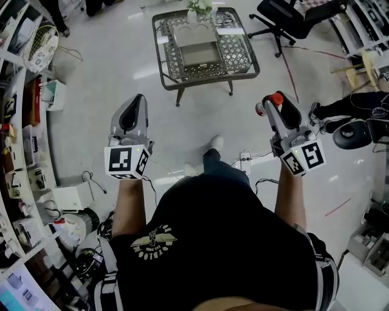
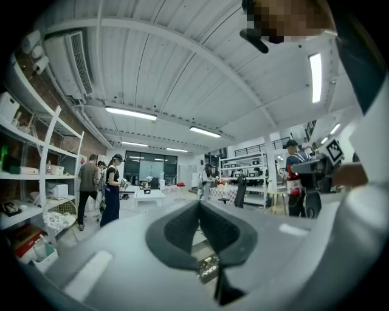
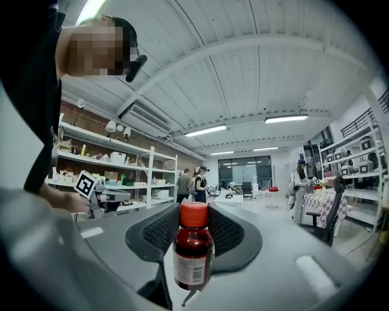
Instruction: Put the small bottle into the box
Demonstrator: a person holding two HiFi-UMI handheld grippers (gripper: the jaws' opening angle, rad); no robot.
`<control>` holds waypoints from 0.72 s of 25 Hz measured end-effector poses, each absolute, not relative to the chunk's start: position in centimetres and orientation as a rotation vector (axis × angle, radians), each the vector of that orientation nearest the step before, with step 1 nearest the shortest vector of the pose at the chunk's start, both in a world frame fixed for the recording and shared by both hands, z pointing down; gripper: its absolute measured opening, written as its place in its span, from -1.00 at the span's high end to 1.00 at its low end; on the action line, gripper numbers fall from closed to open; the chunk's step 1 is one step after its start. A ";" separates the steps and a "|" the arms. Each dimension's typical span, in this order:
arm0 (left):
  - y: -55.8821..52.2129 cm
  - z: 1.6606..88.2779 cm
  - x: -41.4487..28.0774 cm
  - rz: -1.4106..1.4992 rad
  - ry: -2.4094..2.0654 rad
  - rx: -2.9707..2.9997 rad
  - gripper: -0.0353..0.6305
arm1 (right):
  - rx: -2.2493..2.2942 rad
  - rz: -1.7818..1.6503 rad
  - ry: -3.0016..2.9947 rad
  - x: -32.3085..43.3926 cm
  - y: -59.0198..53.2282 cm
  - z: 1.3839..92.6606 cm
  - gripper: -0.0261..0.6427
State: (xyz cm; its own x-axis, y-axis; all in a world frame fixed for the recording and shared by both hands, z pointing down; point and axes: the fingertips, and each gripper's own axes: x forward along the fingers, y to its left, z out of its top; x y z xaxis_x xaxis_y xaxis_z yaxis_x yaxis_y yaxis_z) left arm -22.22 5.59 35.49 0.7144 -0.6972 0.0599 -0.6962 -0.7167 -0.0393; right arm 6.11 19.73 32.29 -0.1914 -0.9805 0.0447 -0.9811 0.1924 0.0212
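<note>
A small brown bottle (image 3: 193, 254) with a red cap and a white label stands upright between the pads of my right gripper (image 3: 193, 234), which is shut on it. In the head view that bottle's red cap (image 1: 276, 99) shows at the tip of the right gripper (image 1: 275, 107), held in the air above the floor. My left gripper (image 1: 134, 104) is shut with nothing in it; its dark pads (image 2: 182, 228) meet at the front. The open grey box (image 1: 196, 47) sits on a wicker table (image 1: 165, 65) farther ahead, between the two grippers.
A black office chair (image 1: 285, 17) stands right of the table. Shelves (image 1: 21, 152) full of goods line the left side, with a white box (image 1: 73, 197) on the floor beside them. A power strip (image 1: 245, 161) and cables lie by the person's feet. Several people (image 2: 112, 188) stand far off.
</note>
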 end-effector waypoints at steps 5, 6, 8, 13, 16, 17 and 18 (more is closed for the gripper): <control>3.7 35.9 -20.0 -0.110 1.169 -2.902 0.89 | 1.982 0.032 -2.398 8.6 17.6 32.2 0.44; 3.3 36.0 -19.5 -0.112 1.169 -2.904 0.89 | 1.983 0.033 -2.400 9.1 17.1 32.2 0.44; 2.5 36.1 -18.9 -0.115 1.177 -2.906 0.89 | 1.982 0.037 -2.405 9.9 16.3 32.2 0.44; 0.1 35.8 -18.0 -0.078 1.267 -2.867 0.89 | 1.970 0.050 -2.423 11.8 14.4 32.3 0.44; -1.1 35.6 -16.5 -0.064 1.282 -2.870 0.89 | 1.952 0.046 -2.432 13.3 13.3 32.1 0.44; -1.5 35.6 -16.0 -0.061 1.284 -2.870 0.89 | 1.949 0.041 -2.436 13.8 12.9 32.0 0.44; -2.0 35.6 -15.4 -0.058 1.287 -2.870 0.89 | 1.946 0.037 -2.440 14.4 12.5 31.9 0.44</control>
